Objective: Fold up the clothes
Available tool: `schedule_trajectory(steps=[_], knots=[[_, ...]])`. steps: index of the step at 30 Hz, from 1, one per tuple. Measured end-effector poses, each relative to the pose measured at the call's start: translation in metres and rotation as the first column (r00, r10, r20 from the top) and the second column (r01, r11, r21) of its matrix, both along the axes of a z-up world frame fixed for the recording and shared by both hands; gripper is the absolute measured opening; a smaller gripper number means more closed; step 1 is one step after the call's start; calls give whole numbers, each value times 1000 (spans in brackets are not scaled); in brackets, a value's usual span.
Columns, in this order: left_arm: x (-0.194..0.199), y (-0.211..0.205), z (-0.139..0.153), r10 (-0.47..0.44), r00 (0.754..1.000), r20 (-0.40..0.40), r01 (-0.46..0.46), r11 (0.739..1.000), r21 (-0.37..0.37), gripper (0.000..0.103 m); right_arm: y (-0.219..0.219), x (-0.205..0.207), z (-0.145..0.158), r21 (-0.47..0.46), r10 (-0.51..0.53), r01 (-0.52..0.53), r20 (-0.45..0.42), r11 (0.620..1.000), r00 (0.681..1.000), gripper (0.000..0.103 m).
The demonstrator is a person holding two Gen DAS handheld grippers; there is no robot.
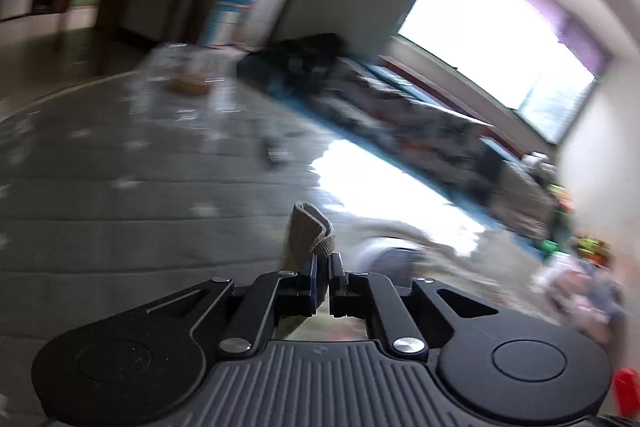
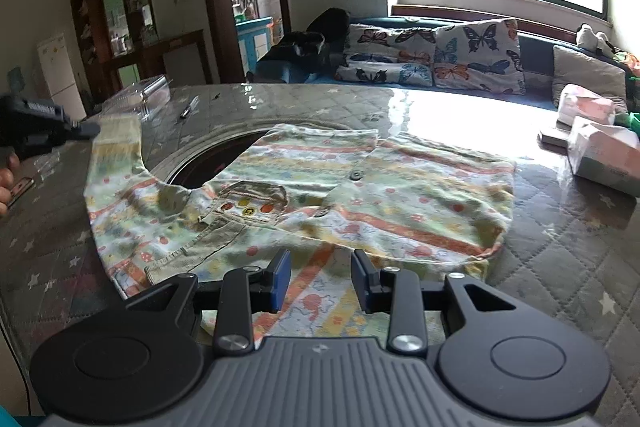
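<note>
A child's patterned shirt (image 2: pixel 320 195) with orange stripes lies spread on the quilted table (image 2: pixel 560 247). My right gripper (image 2: pixel 320 277) is open and empty just above the shirt's near edge. My left gripper (image 1: pixel 325 259) is shut on a folded piece of the shirt's fabric (image 1: pixel 310 231); this view is blurred. In the right wrist view the left gripper (image 2: pixel 86 130) shows at the far left, holding the shirt's sleeve end (image 2: pixel 116 139) lifted off the table.
A round dark inset (image 2: pixel 216 163) in the table lies partly under the shirt. A clear plastic box (image 2: pixel 136 97) and a pen (image 2: pixel 188 111) sit at the far left, tissue packs (image 2: pixel 600 155) at the right. A sofa with butterfly cushions (image 2: pixel 440 55) stands behind.
</note>
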State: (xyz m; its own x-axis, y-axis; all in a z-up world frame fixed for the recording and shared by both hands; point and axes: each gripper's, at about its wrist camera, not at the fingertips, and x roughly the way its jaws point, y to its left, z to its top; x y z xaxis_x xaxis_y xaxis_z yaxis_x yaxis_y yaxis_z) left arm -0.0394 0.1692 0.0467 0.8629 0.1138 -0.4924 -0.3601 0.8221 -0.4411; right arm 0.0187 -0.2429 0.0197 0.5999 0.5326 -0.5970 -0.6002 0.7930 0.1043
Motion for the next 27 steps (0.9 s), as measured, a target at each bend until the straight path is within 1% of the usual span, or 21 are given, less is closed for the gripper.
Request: schedule_trajectory(steps=[3, 6, 9, 12, 15, 17, 21, 22, 23, 24, 25, 26, 27], knots=[[6, -35, 20, -130, 990, 54, 131, 991, -17, 5, -8, 0, 2, 13, -17, 17, 7, 1000, 1000, 33], [15, -73, 33, -259, 962, 89, 262, 965, -26, 5, -18, -1, 4, 24, -41, 40, 16, 999, 999, 33], [25, -111, 41, -382, 917, 117, 388, 921, -35, 5, -29, -2, 6, 38, -68, 67, 22, 997, 997, 33], [33, -142, 38, -479, 869, 122, 487, 872, -43, 5, -38, -2, 8, 45, -94, 93, 27, 995, 995, 33], [38, -168, 28, -562, 820, 104, 569, 821, -52, 5, -45, -1, 8, 53, -118, 116, 21, 992, 993, 33], [41, -177, 20, -600, 797, 71, 604, 796, -46, 7, -49, 1, 8, 57, -131, 130, 12, 990, 991, 33], [38, -172, 3, -602, 798, 8, 602, 798, -40, 10, -46, 4, 7, 66, -121, 122, -14, 990, 993, 33], [38, -169, 0, -598, 802, -7, 597, 801, -39, 17, -43, 5, 6, 67, -110, 112, -25, 991, 994, 33], [37, -162, -3, -578, 815, -20, 578, 816, -35, 28, -39, 7, 5, 69, -99, 101, -36, 992, 994, 33], [38, -154, -4, -555, 831, -32, 554, 832, -29, 34, -35, 8, 4, 69, -87, 90, -47, 994, 995, 32], [38, -145, -6, -531, 846, -44, 531, 847, -19, 42, -29, 11, 2, 66, -73, 77, -56, 995, 996, 32], [37, -139, -7, -511, 858, -57, 511, 860, -8, 46, -22, 13, 0, 64, -59, 64, -65, 996, 996, 32], [35, -131, -9, -486, 871, -67, 488, 873, 3, 48, -16, 16, -2, 61, -45, 50, -74, 997, 996, 32]])
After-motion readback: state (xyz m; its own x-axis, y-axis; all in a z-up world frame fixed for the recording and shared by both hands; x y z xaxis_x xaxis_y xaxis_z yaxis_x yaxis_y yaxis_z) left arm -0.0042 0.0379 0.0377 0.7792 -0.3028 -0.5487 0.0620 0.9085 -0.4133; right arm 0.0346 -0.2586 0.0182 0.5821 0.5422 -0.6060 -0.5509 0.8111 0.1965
